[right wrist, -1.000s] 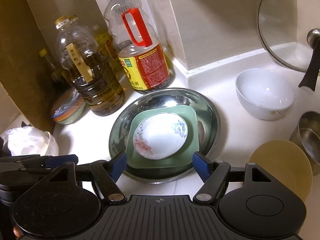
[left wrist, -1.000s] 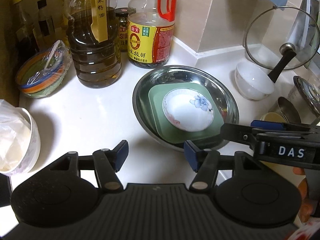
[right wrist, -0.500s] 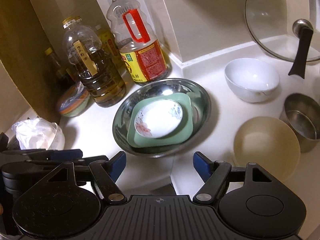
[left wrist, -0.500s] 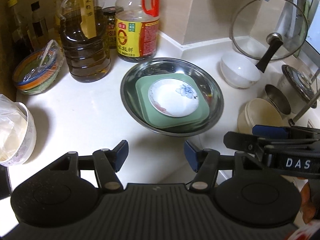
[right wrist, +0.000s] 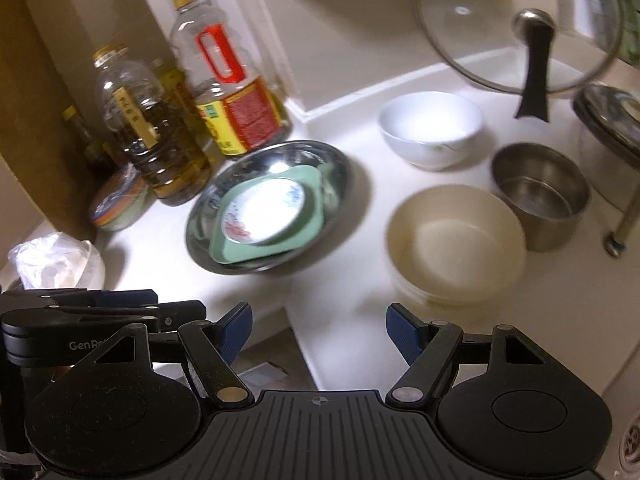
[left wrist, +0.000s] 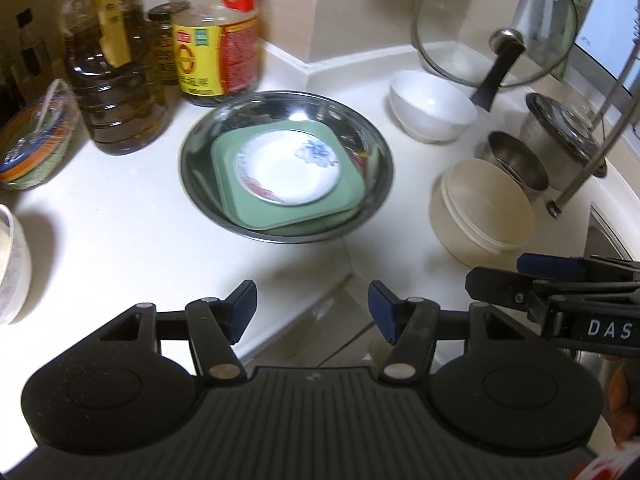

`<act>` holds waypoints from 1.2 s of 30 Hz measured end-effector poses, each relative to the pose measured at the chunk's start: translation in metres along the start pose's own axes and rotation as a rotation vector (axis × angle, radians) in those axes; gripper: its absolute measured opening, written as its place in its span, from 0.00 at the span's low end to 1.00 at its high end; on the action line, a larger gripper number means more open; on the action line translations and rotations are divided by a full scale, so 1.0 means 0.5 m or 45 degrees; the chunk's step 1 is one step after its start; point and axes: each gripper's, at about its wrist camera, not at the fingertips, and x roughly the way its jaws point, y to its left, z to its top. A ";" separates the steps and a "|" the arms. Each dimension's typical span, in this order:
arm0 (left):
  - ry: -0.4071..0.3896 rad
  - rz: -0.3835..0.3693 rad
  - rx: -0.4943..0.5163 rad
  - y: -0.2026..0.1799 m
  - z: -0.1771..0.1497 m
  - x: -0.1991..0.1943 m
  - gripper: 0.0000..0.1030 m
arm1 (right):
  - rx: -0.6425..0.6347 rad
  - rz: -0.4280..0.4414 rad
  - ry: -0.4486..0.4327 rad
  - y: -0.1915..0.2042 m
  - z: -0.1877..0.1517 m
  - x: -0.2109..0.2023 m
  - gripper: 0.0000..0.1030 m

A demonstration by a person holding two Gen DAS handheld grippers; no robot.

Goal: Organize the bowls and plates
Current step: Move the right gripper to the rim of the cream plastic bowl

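Note:
A steel basin (left wrist: 372, 148) (right wrist: 336, 168) on the white counter holds a green square plate (left wrist: 344, 204) (right wrist: 308, 232) with a small floral white dish (left wrist: 286, 170) (right wrist: 264, 210) on top. A beige bowl (left wrist: 486, 206) (right wrist: 456, 242), a white bowl (left wrist: 432, 106) (right wrist: 430, 128) and a small steel pot (left wrist: 516, 164) (right wrist: 540, 194) stand to the right. My left gripper (left wrist: 312, 308) is open and empty, above the counter's front edge, short of the basin. My right gripper (right wrist: 319, 332) is open and empty, near the front edge, short of the beige bowl.
Oil bottles (left wrist: 116, 72) (left wrist: 218, 40) stand behind the basin. A wrapped colourful bowl (left wrist: 34, 144) and a bag-covered bowl (left wrist: 12, 264) sit at left. A glass lid (left wrist: 496, 24) leans at back right, by a lidded steel pot (left wrist: 560, 128). A sink edge (left wrist: 608, 236) is at right.
Both grippers have pulled back and up from the basin, staying open. The view has widened, and the beige bowl and steel pot have come fully into sight.

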 end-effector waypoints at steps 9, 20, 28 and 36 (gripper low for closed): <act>0.002 -0.063 0.094 -0.070 0.006 0.018 0.57 | 0.092 -0.073 -0.017 -0.061 -0.019 -0.036 0.72; 0.005 -0.106 0.174 -0.157 0.023 0.041 0.57 | 0.159 -0.150 -0.035 -0.147 -0.024 -0.072 0.72; -0.004 -0.100 0.202 -0.205 0.028 0.055 0.57 | 0.157 -0.166 -0.047 -0.196 -0.020 -0.076 0.72; -0.019 -0.106 0.242 -0.231 0.047 0.069 0.57 | 0.154 -0.175 -0.064 -0.216 0.002 -0.067 0.72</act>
